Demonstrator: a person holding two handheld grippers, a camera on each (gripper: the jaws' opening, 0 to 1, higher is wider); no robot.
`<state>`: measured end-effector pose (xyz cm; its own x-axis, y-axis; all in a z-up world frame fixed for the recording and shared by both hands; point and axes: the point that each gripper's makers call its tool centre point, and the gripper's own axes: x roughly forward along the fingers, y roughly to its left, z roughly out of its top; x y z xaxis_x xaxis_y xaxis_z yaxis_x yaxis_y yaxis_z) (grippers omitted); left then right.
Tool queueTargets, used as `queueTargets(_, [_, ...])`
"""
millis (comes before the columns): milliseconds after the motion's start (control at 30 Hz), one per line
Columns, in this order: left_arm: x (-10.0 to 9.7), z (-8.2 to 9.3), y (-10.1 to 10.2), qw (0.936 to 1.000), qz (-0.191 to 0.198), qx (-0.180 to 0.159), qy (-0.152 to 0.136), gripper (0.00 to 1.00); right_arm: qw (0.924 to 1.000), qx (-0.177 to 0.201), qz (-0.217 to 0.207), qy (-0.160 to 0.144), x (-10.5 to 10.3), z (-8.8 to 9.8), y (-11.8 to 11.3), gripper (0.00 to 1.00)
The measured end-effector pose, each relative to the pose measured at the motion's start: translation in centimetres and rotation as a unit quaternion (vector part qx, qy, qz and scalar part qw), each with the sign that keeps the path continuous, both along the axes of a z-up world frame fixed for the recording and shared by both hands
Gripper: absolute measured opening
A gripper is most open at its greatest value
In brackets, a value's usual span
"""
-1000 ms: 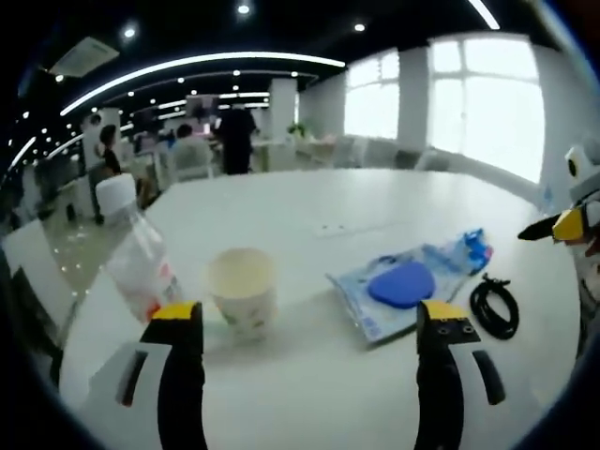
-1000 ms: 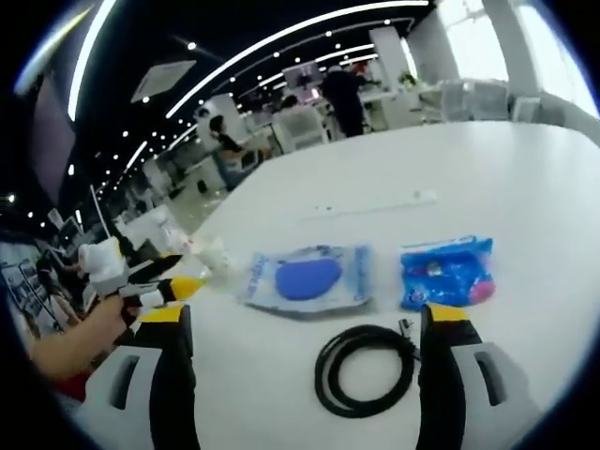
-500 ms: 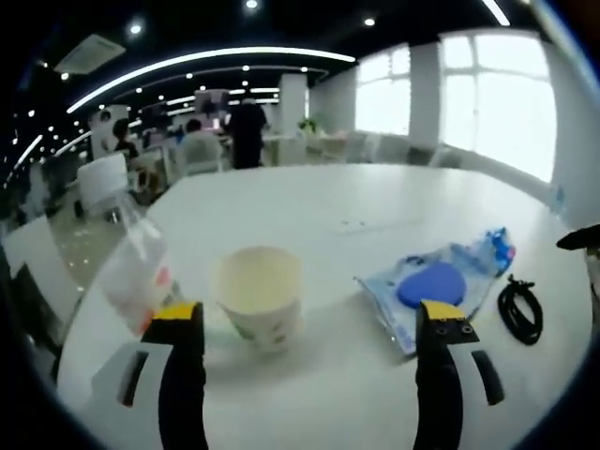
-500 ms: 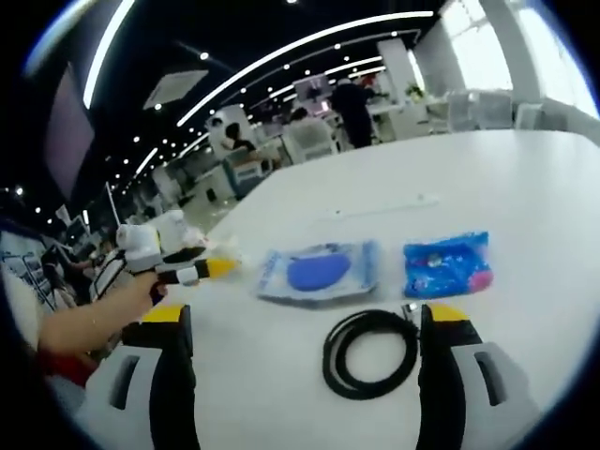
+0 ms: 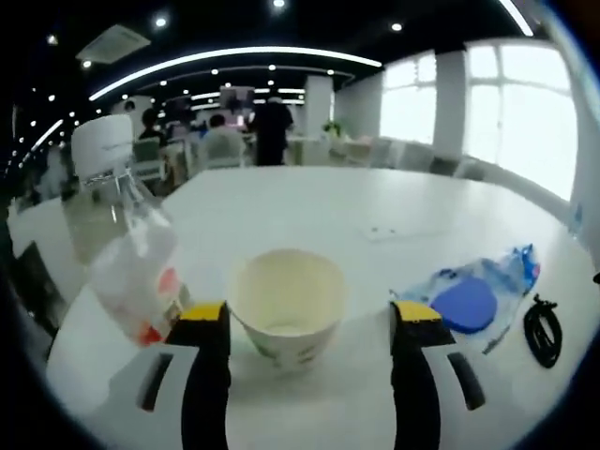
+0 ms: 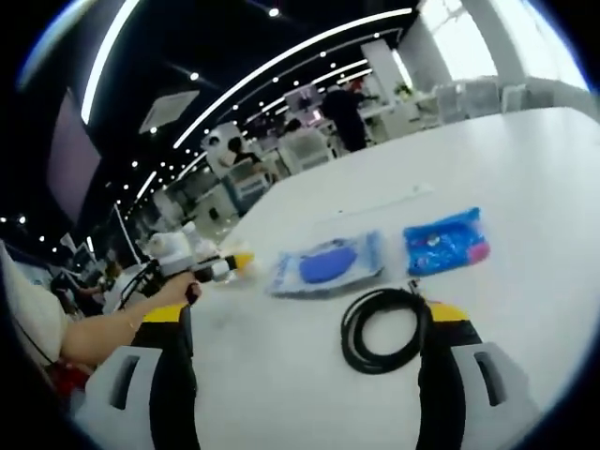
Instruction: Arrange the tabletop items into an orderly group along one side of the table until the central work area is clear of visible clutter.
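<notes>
1. On white table (image 5: 309, 202): paper cup (image 5: 287, 305) between the parted jaws of left gripper (image 5: 311, 323), clear bottle (image 5: 127, 248) beside.
2. Right gripper (image 6: 309, 319) spread wide; black cable coil (image 6: 384, 326) between, blue pouch (image 6: 446, 242) beyond.

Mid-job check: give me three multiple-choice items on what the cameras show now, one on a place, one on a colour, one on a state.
1. The paper cup stands:
A. between the left gripper's jaws
B. on the coiled black cable
C. on a chair

2. The pad inside the clear packet is:
A. red
B. blue
C. green

3. The plastic bottle is:
A. lying flat
B. capless
C. upright, capped

Answers: 1 A, the cup sits in the gap between the two jaws; 2 B, both views show it blue; 3 C, it stands with its white cap on.
</notes>
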<state>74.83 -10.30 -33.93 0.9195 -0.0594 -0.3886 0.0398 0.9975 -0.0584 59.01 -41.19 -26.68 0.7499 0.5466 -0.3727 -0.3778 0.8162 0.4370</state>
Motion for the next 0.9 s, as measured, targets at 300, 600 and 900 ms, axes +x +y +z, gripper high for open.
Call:
queueTargets(300, [0.4, -0.8, -0.2, 0.9998, -0.014, 0.014, 0.006, 0.58, 0.9999, 0.01, -0.011, 0.001, 0.3, -0.2, -0.4, 0.98])
queueTargets(600, [-0.1, -1.8, -0.3, 0.9992, -0.013, 0.025, 0.027, 0.42, 0.9998, 0.015, -0.007, 0.007, -0.1, -0.7, 0.2, 0.96])
queueTargets(900, [0.0, -0.7, -0.4, 0.9995, -0.018, 0.027, 0.005, 0.4, 0.9998, 0.016, -0.007, 0.011, -0.1, -0.8, 0.2, 0.96])
